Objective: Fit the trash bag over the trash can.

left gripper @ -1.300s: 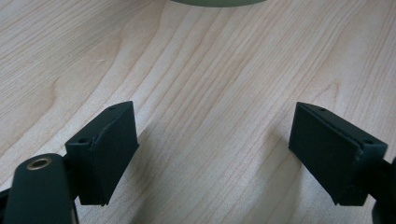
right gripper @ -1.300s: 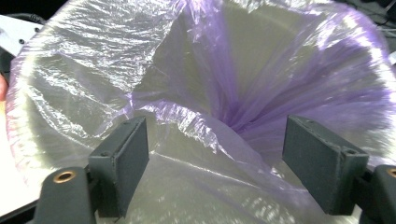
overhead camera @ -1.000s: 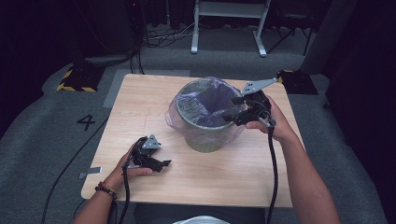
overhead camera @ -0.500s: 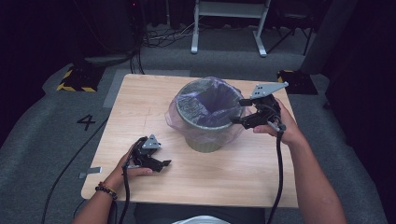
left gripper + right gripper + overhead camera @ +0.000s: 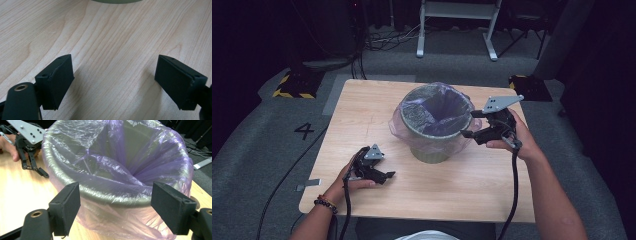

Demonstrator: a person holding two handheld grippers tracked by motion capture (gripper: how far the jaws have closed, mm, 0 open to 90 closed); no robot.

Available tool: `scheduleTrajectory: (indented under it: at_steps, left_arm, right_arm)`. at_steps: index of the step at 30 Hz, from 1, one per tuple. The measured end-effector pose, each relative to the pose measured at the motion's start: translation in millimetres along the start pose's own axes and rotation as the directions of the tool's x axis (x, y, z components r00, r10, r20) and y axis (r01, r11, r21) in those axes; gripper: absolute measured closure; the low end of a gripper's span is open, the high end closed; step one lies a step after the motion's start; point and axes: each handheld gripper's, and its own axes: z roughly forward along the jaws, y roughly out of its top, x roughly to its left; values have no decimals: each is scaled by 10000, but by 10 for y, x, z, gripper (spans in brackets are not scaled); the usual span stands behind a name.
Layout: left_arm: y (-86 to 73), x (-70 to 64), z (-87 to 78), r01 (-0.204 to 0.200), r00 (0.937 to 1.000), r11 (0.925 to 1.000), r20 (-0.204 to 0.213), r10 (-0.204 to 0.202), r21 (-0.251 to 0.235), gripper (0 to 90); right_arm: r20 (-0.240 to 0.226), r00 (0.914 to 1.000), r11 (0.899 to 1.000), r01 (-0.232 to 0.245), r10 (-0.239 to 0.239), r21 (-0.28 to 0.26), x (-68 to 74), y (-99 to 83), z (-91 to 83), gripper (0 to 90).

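At the bin's [image 5: 432, 125] right rim, right hand-held gripper [image 5: 472, 124] hovers with jaws spread wide, just off the purple liner [image 5: 120, 167]. Bin sits mid-counter [image 5: 362, 115]; left hand-held gripper [image 5: 384, 176], also spread, rests near the bin's front-left.

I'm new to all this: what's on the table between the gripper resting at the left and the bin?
Nothing. In the high view, only bare wooden table separates the left gripper from the bin with its purple bag.
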Motion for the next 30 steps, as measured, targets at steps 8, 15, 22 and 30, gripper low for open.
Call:
scheduleTrajectory:
  at_steps: [8, 15, 22, 30]
  left_arm:
    - [0, 0, 0, 2, 10000, 10000, 0, -2, -2, 151]
    - [0, -1, 1, 12, 10000, 10000, 5, -12, -4, 151]
    - [0, -1, 0, 8, 10000, 10000, 5, -8, -4, 151]
    - [0, 0, 0, 4, 10000, 10000, -2, -4, -3, 151]
  right_arm:
    - [246, 9996, 9998, 152, -155, 123, 46, -88, -56, 239]
    - [391, 9987, 9992, 302, -312, 263, 102, -178, -86, 239]
    - [500, 9976, 9979, 456, -479, 464, 135, -284, -69, 239]
    - [650, 9964, 9963, 491, -537, 711, 161, -413, -36, 239]
